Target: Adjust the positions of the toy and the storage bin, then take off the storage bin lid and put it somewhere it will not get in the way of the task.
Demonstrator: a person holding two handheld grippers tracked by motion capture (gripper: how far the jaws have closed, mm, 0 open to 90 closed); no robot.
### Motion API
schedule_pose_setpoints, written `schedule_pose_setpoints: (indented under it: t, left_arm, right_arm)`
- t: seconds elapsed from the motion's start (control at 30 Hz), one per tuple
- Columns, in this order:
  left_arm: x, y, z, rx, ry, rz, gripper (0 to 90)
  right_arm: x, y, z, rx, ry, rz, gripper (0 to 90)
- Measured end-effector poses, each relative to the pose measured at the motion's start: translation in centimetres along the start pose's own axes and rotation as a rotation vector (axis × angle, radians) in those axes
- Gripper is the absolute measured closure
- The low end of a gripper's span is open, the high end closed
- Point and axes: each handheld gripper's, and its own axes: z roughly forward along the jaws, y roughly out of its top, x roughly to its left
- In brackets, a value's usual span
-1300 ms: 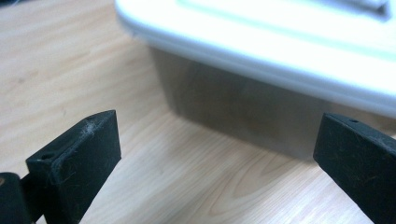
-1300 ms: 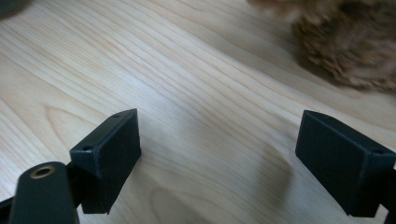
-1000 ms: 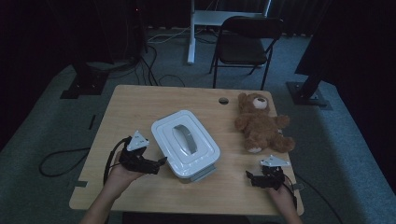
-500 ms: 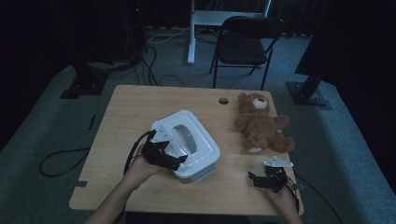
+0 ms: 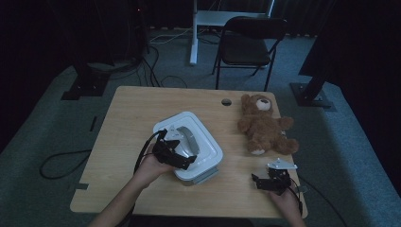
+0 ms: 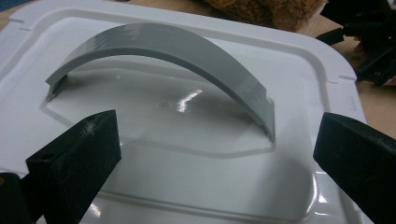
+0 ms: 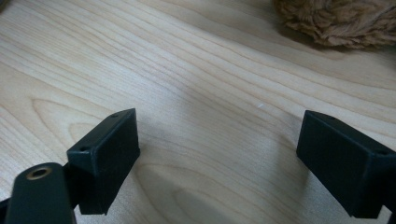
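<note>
Dark studio, pale wooden table: I hold my left gripper, jaws wide apart, above the white plastic lidded box at table centre. Best to straddle its grey arched handle squarely before clamping. My right gripper idles unclenched at five o'clock.

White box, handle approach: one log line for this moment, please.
left gripper: open, over lid, facing grey handle, no contact | right gripper: open, idle above table | white box: lid on | teddy bear: untouched
</note>
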Motion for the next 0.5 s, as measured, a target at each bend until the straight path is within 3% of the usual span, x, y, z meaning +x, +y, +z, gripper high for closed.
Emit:
schedule_pose_setpoints:
  t: [0.5]
  left_arm:
    - [-0.2,0.9,1.0,0.014,0.016,-0.002,1.3]
  right_arm:
    - [0.0,0.0,0.0,0.0,-0.001,0.002,12.5]
